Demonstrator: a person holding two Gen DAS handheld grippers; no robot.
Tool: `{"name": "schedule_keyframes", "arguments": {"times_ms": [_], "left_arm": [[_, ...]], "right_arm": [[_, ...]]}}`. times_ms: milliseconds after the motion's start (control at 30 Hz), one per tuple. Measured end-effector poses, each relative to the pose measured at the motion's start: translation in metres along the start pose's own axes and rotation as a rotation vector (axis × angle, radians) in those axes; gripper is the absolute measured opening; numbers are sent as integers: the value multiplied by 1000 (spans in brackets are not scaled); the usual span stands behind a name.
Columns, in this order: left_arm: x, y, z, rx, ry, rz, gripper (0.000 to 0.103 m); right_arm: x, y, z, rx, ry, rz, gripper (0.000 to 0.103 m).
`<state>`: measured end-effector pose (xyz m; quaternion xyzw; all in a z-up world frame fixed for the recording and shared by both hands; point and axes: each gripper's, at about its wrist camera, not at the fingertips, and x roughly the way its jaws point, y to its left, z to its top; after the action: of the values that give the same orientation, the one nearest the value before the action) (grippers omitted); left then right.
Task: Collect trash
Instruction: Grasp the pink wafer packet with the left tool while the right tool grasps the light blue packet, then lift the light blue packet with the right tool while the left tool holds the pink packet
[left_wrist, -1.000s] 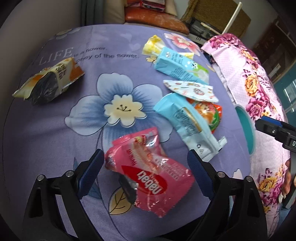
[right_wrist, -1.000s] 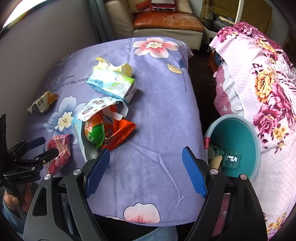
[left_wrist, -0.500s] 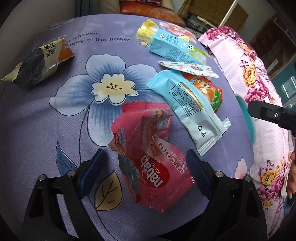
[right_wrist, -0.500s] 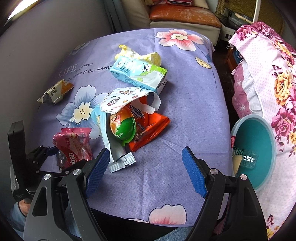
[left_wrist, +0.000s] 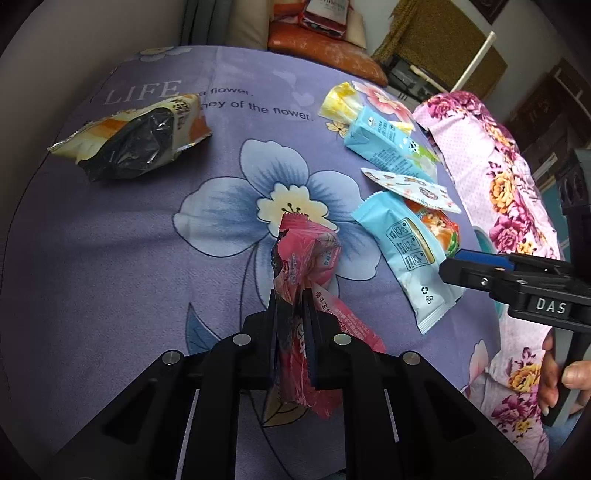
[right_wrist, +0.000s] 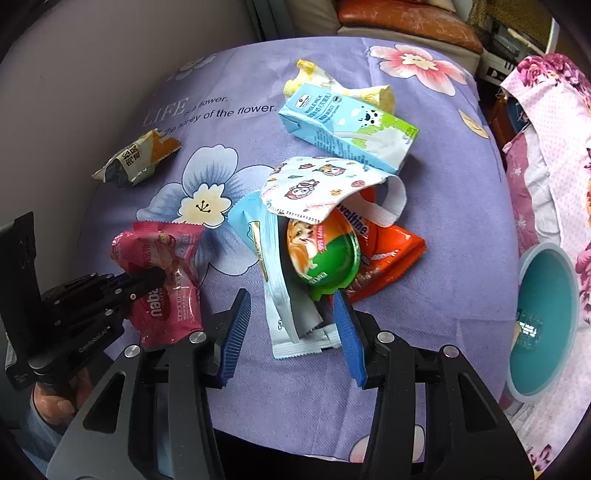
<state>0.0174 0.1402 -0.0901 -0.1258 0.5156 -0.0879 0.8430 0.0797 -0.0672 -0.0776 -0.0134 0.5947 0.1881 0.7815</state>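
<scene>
Left gripper (left_wrist: 293, 306) clamped on pink wrapper (left_wrist: 306, 258) — just left of blue pouch (left_wrist: 406, 251) on the cloth (left_wrist: 147, 240). Right gripper (right_wrist: 291, 328) wide apart, empty — straddling the pouch's near end. Bin (right_wrist: 543, 321) right of pouch.

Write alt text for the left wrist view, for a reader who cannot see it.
The left gripper has its jaws shut on a crumpled pink wafer wrapper, above a purple floral cloth. To the right lie a light blue pouch, a milk carton and a patterned face mask; an orange-and-black snack bag lies far left.
</scene>
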Motion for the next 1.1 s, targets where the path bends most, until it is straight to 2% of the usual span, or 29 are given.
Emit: {"name": "schedule_keyframes", "arguments": {"times_ms": [200, 233, 333, 367, 467, 633, 800, 1100], "left_arm": [[1, 10, -3, -16, 18, -6, 13], [2, 11, -3, -16, 22, -9, 13], [6, 10, -4, -14, 32, -16, 14], [7, 10, -4, -14, 34, -17, 14], [11, 8, -4, -16, 48, -27, 18], [13, 5, -3, -21, 41, -23, 17], [4, 1, -2, -19, 14, -4, 12], [-17, -11, 8, 0, -37, 11, 11]], "right_arm": [[29, 9, 5, -1, 45, -2, 44], [34, 10, 5, -1, 51, 0, 40], [37, 11, 4, 3, 50, 19, 21], [34, 13, 3, 4, 40, 39, 18], [18, 16, 2, 12, 23, 119, 17], [-11, 25, 3, -19, -41, 152, 17], [-30, 28, 4, -48, -77, 152, 17], [-58, 9, -7, -17, -135, 140, 17]]}}
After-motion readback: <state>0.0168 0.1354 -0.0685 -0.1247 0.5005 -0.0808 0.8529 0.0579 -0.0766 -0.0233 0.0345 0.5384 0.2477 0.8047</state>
